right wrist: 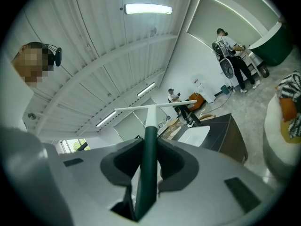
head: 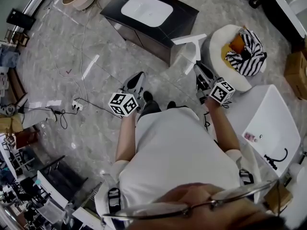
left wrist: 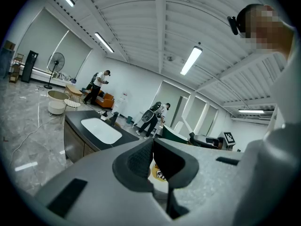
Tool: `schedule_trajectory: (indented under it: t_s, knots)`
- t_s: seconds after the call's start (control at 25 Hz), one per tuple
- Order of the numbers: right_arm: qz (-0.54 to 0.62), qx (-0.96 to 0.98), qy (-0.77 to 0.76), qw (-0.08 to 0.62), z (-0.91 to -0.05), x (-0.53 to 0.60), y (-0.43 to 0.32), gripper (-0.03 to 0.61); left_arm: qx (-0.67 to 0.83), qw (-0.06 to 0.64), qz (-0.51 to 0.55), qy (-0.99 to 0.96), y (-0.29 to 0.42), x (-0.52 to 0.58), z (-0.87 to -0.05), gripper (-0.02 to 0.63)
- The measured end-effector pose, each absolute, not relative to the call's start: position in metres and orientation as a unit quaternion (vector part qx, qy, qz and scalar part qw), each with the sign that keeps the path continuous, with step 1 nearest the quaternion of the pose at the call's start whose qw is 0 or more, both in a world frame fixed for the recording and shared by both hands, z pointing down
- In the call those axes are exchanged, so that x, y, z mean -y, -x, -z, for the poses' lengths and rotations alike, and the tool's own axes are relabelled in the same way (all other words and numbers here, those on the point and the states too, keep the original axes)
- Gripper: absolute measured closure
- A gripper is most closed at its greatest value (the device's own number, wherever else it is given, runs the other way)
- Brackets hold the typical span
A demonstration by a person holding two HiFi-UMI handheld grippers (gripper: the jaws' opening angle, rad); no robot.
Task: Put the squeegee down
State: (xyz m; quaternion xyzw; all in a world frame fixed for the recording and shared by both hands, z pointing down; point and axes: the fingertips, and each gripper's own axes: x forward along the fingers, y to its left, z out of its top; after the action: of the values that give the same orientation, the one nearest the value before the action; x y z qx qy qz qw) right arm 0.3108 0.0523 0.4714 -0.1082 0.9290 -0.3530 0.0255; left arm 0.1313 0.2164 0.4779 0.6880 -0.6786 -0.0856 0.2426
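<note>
Green-handled with a white T-shaped blade, the squeegee (right wrist: 150, 126) sits clamped in the right hand-held gripper (right wrist: 149, 149), both pads pressing its handle. It is held in the air over the grey marble floor (head: 96, 42), near a black vanity (head: 184, 17) with a white basin (head: 146, 8). The left hand-held gripper (left wrist: 152, 149) has its jaws together on nothing.

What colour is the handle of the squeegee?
The squeegee has a dark green handle and a white head. The right gripper view shows it best.
</note>
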Motion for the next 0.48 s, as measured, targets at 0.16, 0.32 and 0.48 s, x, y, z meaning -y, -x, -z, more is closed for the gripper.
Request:
schedule_trajectory:
  t_s: [0.16,0.32,0.48]
  knots:
    - [0.357,-0.927,0.113,0.026,-0.476,-0.050,-0.308,0.479,0.675,0.240,0.086,-0.692,-0.128,-0.209,-0.477,0.609]
    - [0.356,-0.926,0.124,0.026,-0.480,-0.050,-0.310,0.479,0.662,0.245,0.088,-0.703,-0.131,-0.200,-0.481,0.609]
    - [0.356,-0.924,0.137,0.030,-0.486,-0.043,-0.299,0.479,0.647,0.248,0.086,-0.716,-0.118,-0.184,-0.489,0.609]
